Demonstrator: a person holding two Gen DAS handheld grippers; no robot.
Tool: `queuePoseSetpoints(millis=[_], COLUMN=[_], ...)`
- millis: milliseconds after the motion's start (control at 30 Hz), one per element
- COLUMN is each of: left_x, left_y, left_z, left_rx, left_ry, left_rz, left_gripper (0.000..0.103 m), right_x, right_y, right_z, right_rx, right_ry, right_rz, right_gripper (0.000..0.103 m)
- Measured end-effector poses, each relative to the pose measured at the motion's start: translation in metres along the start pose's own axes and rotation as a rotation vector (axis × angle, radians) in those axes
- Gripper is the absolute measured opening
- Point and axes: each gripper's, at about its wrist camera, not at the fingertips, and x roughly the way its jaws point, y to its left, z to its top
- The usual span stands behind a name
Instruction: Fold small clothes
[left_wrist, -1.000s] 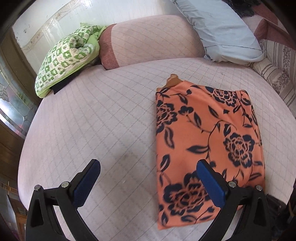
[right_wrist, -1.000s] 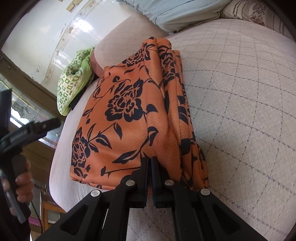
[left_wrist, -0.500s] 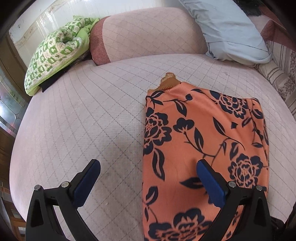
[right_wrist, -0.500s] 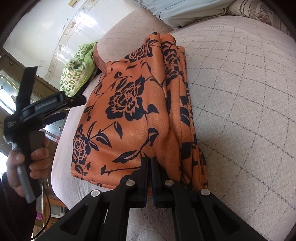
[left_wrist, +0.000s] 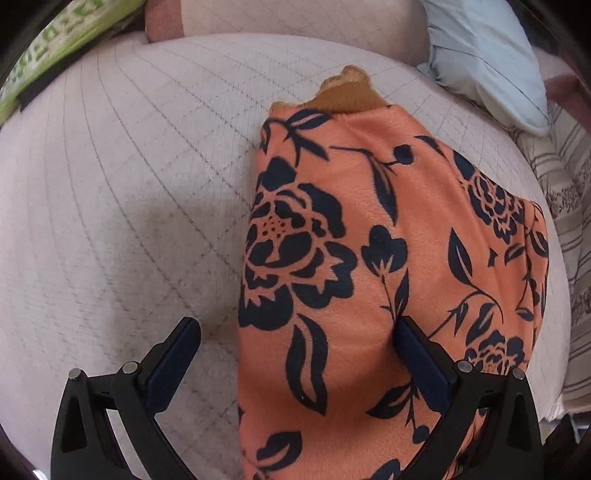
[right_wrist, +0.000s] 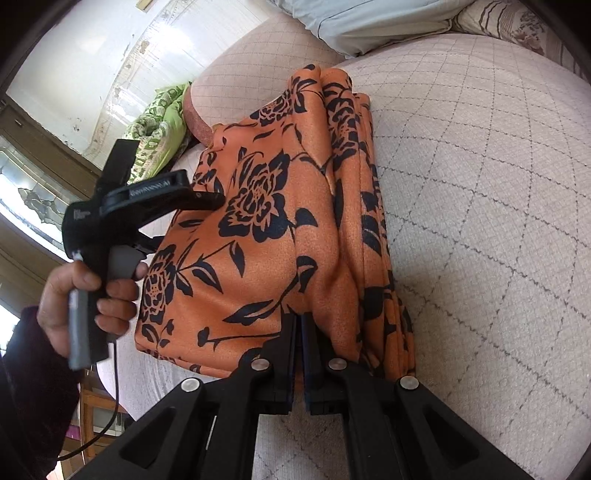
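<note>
Orange floral garment (left_wrist: 369, 266) lies folded; your right gripper (right_wrist: 298, 325) pinches its near edge (jaws fully closed), while your left gripper (left_wrist: 295, 336) straddles its side edge, fingers wide.

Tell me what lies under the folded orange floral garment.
The orange floral garment lies on the quilted pinkish cushion, bare around it. A brown ribbed edge pokes out at its far end. Inner layers and the covered cushion are hidden.

A quilted pale bed (left_wrist: 110, 206) carries the folded orange floral garment (left_wrist: 369, 258). Beyond the garment lie a pinkish bolster (left_wrist: 295, 18) and a blue pillow (left_wrist: 487, 55); left of the bolster, what looks like a green patterned cushion (left_wrist: 55, 37).
</note>
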Motion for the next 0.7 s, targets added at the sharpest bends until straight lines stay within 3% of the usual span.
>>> queuePoseSetpoints(millis=[100, 233, 267, 433, 567, 700], left_x=[-0.021, -0.053, -0.06, -0.057, -0.042, -0.036], left_y=[-0.006, 0.0, 0.003, 0.009, 0.008, 0.014], left_z=[-0.01, -0.032, -0.039, -0.059, -0.065, -0.068], left_rx=[0.05, 0.095, 0.118, 0.202, 0.183, 0.164], left_ry=[-0.044, -0.099, -0.116, -0.132, -0.107, -0.117], left_rz=[0.052, 0.068, 0.087, 0.136, 0.129, 0.089], left_gripper=[0.103, 0.103, 0.103, 0.103, 0.103, 0.103], right_x=[0.001, -0.004, -0.009, -0.034, -0.003, 0.056], right_y=[0.001, -0.006, -0.002, 0.023, 0.03, 0.043], right_z=[0.003, 0.023, 0.031, 0.089, 0.141, 0.179], right_rx=[0.021, 0.138, 0.132, 0.051, 0.074, 0.103], right_ry=[0.014, 0.105, 0.115, 0.016, 0.005, 0.071], right_rz=[0.004, 0.039, 0.042, 0.067, 0.05, 0.089], right_gripper=[0.003, 0.003, 0.008, 0.01, 0.01, 0.01])
